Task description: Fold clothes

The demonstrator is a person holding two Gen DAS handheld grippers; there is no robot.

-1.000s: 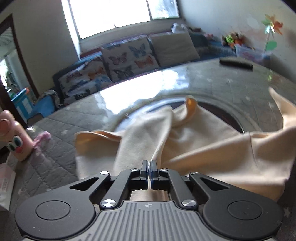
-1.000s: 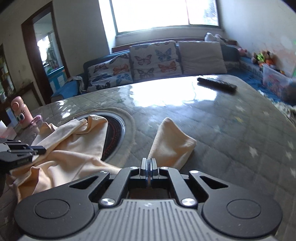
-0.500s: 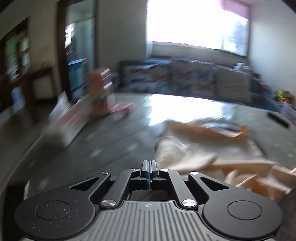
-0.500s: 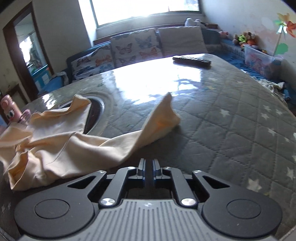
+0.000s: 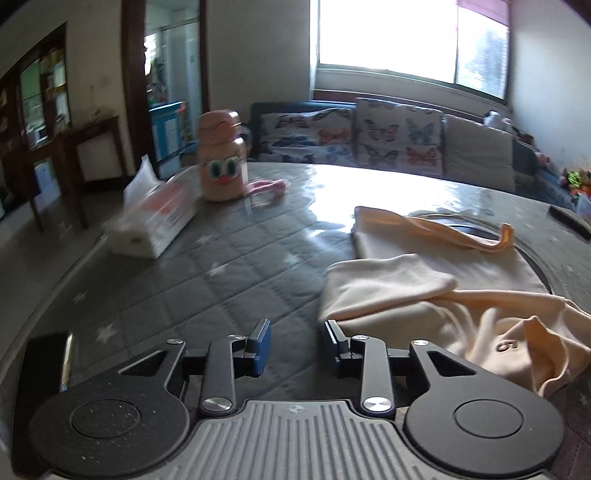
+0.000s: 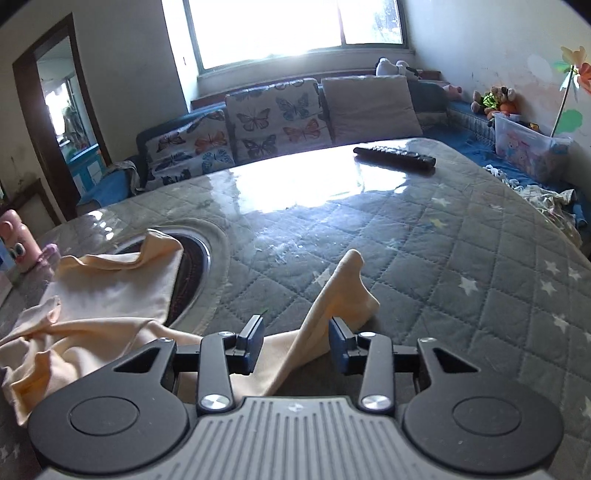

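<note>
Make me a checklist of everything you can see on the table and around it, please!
Surface: quilted grey star-print table cover under glossy clear film.
Job's things: cream garment, crumpled, one sleeve folded over; another sleeve stretched out.
Clutter: tissue box, pink cartoon bottle, remote control.
Grippers: left gripper open, beside the garment's edge; right gripper open, sleeve lying between its jaws.
Cables: nothing seen.
Surroundings: sofa with butterfly cushions, bright window, toy bin.

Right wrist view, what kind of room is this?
Most likely a home living room: a sofa with butterfly cushions under a bright window, a remote control on the quilt-covered table, and stuffed toys along the wall.
</note>
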